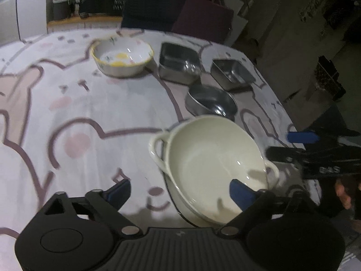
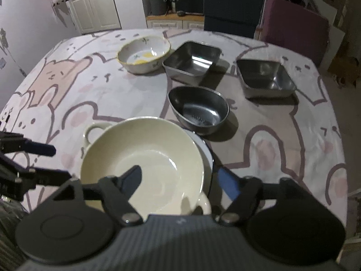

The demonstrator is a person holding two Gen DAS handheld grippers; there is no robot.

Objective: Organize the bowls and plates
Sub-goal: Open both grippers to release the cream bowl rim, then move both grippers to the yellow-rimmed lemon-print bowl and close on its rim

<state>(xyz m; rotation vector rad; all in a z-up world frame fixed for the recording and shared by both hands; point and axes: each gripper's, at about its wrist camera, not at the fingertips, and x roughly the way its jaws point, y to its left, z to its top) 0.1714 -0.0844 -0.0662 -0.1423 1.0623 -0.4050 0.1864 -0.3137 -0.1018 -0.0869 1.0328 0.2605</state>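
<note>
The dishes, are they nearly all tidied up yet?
Not yet. Done: the cream bowl already sits on a blue-rimmed plate. In hand: nothing is gripped; the right gripper is open around that bowl's near rim, and the left gripper is open beside it. Left: the flowered bowl, two square steel trays and the oval steel bowl each stand separately on the tablecloth.

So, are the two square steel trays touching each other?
Apart. The right wrist view shows a strip of tablecloth between the nearer-centre steel tray and the far-right steel tray.
</note>
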